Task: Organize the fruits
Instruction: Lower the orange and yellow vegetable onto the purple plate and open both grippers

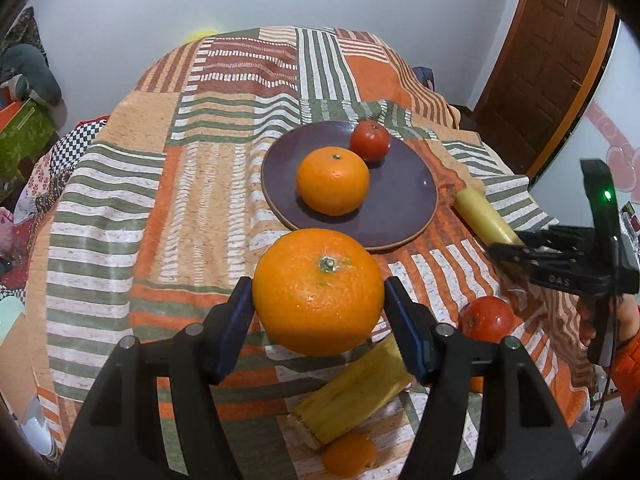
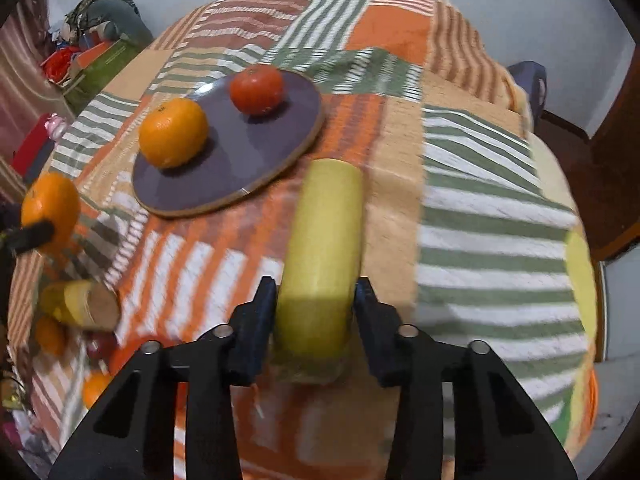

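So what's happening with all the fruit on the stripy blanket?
A person is sorting fruit with two hand-held grippers. The left gripper grips a big round orange just short of the dark purple plate. The right gripper clamps a pale yellow-green banana-like piece. A smaller orange and a red tomato-like fruit already sit on the plate.
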`<state>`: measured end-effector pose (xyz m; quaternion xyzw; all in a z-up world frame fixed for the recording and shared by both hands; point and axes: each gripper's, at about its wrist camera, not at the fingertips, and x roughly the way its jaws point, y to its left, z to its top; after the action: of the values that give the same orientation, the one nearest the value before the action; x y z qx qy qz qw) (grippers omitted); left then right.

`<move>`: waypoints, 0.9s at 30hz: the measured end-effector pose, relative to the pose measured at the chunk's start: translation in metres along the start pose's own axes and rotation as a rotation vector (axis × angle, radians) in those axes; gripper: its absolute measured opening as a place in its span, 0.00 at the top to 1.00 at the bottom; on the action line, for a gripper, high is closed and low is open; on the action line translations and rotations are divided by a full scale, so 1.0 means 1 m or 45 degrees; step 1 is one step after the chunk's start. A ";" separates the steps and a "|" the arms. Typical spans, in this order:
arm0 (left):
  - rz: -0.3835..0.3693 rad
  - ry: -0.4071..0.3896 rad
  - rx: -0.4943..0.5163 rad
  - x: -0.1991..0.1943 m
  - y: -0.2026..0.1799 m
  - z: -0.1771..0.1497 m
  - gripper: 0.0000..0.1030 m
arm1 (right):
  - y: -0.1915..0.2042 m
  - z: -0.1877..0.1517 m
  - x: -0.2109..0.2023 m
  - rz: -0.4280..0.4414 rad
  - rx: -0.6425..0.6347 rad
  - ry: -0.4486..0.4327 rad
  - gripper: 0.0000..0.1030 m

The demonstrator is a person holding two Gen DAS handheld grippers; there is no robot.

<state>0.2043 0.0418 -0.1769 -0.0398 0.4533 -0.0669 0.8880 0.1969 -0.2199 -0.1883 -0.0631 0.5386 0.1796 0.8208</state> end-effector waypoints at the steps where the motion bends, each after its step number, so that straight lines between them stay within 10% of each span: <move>1: 0.001 -0.001 -0.003 0.000 0.001 0.001 0.37 | -0.002 -0.003 -0.003 0.004 -0.007 0.006 0.67; 27: 0.024 -0.052 -0.006 -0.008 0.002 0.024 0.37 | 0.017 0.037 -0.018 0.049 -0.038 -0.177 0.67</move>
<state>0.2190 0.0456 -0.1566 -0.0390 0.4355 -0.0564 0.8976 0.2163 -0.1972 -0.1552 -0.0522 0.4788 0.2073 0.8515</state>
